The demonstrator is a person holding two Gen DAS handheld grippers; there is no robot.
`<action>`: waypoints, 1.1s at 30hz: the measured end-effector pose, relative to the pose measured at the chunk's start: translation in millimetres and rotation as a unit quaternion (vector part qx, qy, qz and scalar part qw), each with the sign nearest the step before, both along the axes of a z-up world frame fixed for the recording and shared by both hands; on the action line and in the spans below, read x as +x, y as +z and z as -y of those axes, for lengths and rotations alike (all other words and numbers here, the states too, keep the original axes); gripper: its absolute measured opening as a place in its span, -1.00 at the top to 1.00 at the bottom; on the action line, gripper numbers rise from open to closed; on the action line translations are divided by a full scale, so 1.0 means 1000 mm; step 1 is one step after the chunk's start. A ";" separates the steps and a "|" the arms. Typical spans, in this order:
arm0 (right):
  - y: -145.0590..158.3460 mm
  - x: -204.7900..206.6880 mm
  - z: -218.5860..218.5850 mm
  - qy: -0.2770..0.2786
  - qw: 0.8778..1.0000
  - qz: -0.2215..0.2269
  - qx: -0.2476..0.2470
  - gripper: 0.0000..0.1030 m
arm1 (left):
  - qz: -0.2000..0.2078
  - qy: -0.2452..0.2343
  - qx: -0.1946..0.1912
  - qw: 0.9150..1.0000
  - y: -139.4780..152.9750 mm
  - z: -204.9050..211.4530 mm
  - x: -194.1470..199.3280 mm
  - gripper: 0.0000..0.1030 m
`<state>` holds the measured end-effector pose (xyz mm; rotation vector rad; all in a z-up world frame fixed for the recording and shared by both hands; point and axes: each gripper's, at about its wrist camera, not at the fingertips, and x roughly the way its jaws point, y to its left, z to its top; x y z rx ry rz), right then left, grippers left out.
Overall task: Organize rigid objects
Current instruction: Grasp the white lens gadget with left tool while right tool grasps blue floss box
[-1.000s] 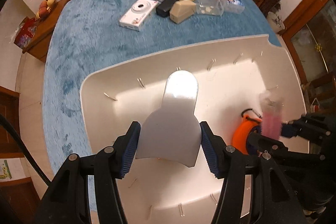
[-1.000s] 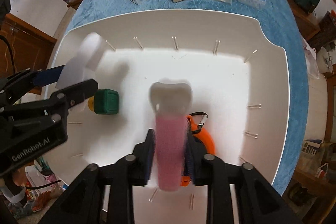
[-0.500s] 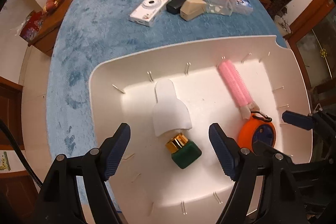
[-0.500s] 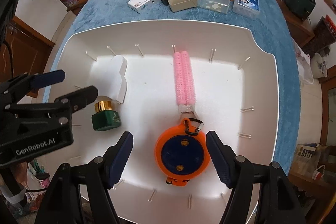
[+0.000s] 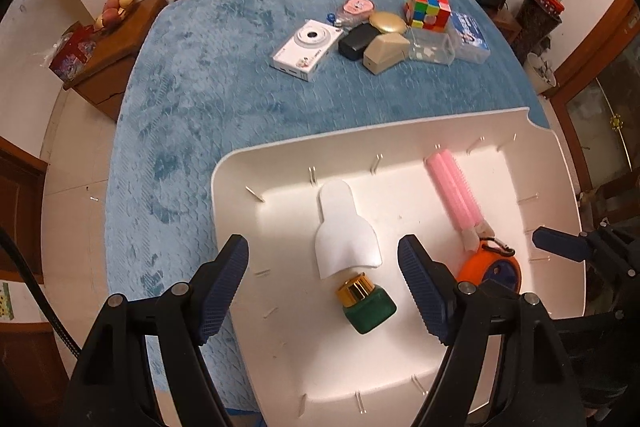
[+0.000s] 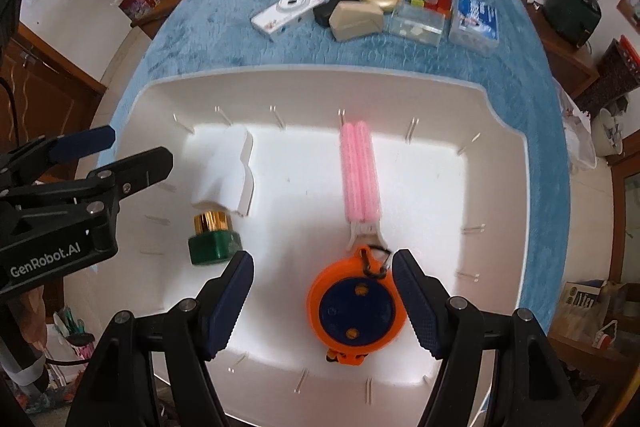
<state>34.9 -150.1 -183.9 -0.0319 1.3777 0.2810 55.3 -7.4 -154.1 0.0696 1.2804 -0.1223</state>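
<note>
Four things lie in the white plastic tray point(image 5: 240, 211), which sits at the near edge of a table covered in blue plush cloth point(image 5: 208, 75). One is a flat white foam piece point(image 5: 345, 235) with a narrow rounded neck and a wide base, toward the tray's left side. Touching its wide end is a squat green jar point(image 5: 370, 309) with a shiny gold cap, lying on its side. One pink bristly roller point(image 6: 359, 173) with a white clip end lies lengthwise near the tray's middle, its clip touching the carabiner of a round orange reel point(image 6: 354, 311) with a dark blue face, close to the tray's near edge.

Toward the table's far edge a cluster holds eight things: one white camera point(image 5: 306, 49), one black case point(image 5: 358, 41), one beige wedge-shaped box point(image 5: 386, 53), one gold round compact point(image 5: 388, 23), one pink round tin point(image 5: 358, 5), one colourful puzzle cube point(image 5: 427, 7), one clear plastic box point(image 5: 432, 47) and one blue-labelled box point(image 5: 470, 37).

The left gripper point(image 5: 323, 281) hovers above the tray's left part, its ribbed dark blue pads spread wide, holding nothing. The right gripper point(image 6: 322, 299) hovers over the orange reel, likewise spread wide and empty.
</note>
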 end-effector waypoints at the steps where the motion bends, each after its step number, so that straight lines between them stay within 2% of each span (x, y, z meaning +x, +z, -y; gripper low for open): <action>1: 0.004 0.002 0.001 -0.004 1.000 0.004 0.002 -0.41 | 0.002 0.000 0.001 1.000 0.003 -0.001 0.002 -0.55; 10: 0.030 0.024 0.010 -0.028 0.999 0.028 0.016 -0.41 | 0.042 -0.004 -0.013 0.999 0.035 -0.010 0.027 -0.55; 16: 0.048 0.044 0.021 -0.053 0.997 0.045 0.021 -0.41 | 0.065 -0.022 -0.004 0.998 0.053 -0.013 0.055 -0.55; 26: 0.060 0.087 0.048 -0.100 0.993 0.059 0.012 -0.41 | 0.062 -0.075 -0.004 0.995 0.063 -0.012 0.106 -0.55; 33: 0.057 0.133 0.083 -0.148 0.987 0.057 0.010 -0.41 | 0.050 -0.108 0.001 0.993 0.054 -0.006 0.138 -0.55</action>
